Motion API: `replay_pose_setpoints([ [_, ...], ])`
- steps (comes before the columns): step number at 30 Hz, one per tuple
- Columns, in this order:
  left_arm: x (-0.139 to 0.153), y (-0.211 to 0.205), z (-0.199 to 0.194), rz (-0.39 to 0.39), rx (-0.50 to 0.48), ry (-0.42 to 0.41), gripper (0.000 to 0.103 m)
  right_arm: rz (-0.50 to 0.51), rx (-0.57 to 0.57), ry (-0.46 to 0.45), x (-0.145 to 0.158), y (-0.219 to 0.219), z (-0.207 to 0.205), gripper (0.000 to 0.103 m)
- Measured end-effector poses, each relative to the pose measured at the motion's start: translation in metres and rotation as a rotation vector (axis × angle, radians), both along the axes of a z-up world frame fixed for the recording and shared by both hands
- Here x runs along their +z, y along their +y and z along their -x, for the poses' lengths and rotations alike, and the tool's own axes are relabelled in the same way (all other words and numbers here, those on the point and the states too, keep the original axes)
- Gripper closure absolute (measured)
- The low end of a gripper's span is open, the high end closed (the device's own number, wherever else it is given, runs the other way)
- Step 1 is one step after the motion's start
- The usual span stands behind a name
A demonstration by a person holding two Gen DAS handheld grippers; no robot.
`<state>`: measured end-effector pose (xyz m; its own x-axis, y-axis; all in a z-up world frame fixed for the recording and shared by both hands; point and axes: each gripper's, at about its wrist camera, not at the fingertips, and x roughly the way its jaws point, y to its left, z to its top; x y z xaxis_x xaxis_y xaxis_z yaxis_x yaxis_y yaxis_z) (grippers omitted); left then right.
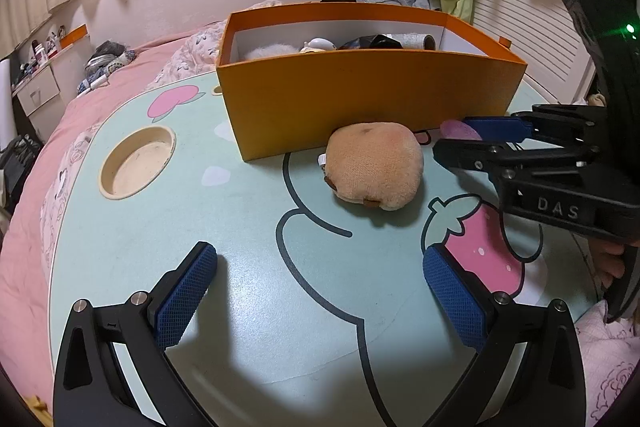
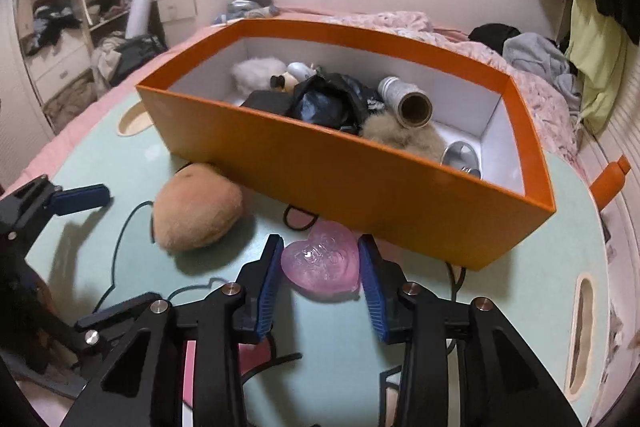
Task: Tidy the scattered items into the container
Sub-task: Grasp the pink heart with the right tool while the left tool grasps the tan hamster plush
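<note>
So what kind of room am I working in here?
Most likely a bedroom: the lap table sits on a bed with pink bedding, clothes hang on the right, and a cluttered dresser stands by the curtained wall.

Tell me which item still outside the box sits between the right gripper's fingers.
The pink heart, between the right gripper pads; the tan plush lies apart, untouched.

A round mint-green tabletop (image 1: 248, 267) printed with cartoon strawberries carried a long orange cardboard box (image 2: 360, 187), a tan plush bun (image 1: 374, 167) against its wall, and a black hair tie (image 2: 298, 219).
</note>
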<state>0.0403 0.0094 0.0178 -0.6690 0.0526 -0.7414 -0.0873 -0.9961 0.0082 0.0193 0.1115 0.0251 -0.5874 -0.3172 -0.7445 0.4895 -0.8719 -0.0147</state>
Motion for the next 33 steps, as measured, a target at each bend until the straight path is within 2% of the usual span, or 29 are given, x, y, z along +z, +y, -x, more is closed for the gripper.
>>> replay_pose_setpoints([
  [6, 0.001, -0.004, -0.001, -0.013, 0.009, 0.003, 0.0, 0.115, -0.002, 0.001, 0.0, 0.017, -0.019, 0.066],
  [11, 0.015, -0.014, -0.005, -0.087, 0.021, 0.062, 0.0, 0.219, -0.065, 0.035, 0.011, 0.041, -0.037, 0.066],
  [16, 0.031, 0.007, 0.018, -0.025, -0.025, 0.067, 0.0, 0.258, -0.112, 0.055, 0.018, 0.051, -0.045, 0.066],
  [23, 0.021, 0.027, 0.054, 0.039, -0.077, -0.005, 0.001, 0.26, -0.112, 0.04, 0.014, 0.056, -0.046, 0.066],
  [24, 0.018, 0.026, 0.056, 0.04, -0.08, -0.01, 0.008, 0.261, -0.112, 0.04, 0.015, 0.056, -0.046, 0.066],
  [25, 0.016, 0.025, 0.058, 0.032, -0.086, -0.022, 0.036, 0.263, -0.113, 0.04, 0.015, 0.057, -0.046, 0.066],
  [26, 0.014, 0.025, 0.058, 0.024, -0.098, -0.034, 0.053, 0.264, -0.114, 0.04, 0.015, 0.057, -0.046, 0.066],
  [30, 0.017, 0.026, 0.047, 0.039, -0.13, -0.015, 0.054, 0.268, -0.119, 0.038, 0.014, 0.059, -0.047, 0.066],
  [33, 0.033, 0.017, 0.026, -0.055, -0.137, 0.059, 0.054, 0.271, -0.12, 0.039, 0.014, 0.06, -0.047, 0.066],
])
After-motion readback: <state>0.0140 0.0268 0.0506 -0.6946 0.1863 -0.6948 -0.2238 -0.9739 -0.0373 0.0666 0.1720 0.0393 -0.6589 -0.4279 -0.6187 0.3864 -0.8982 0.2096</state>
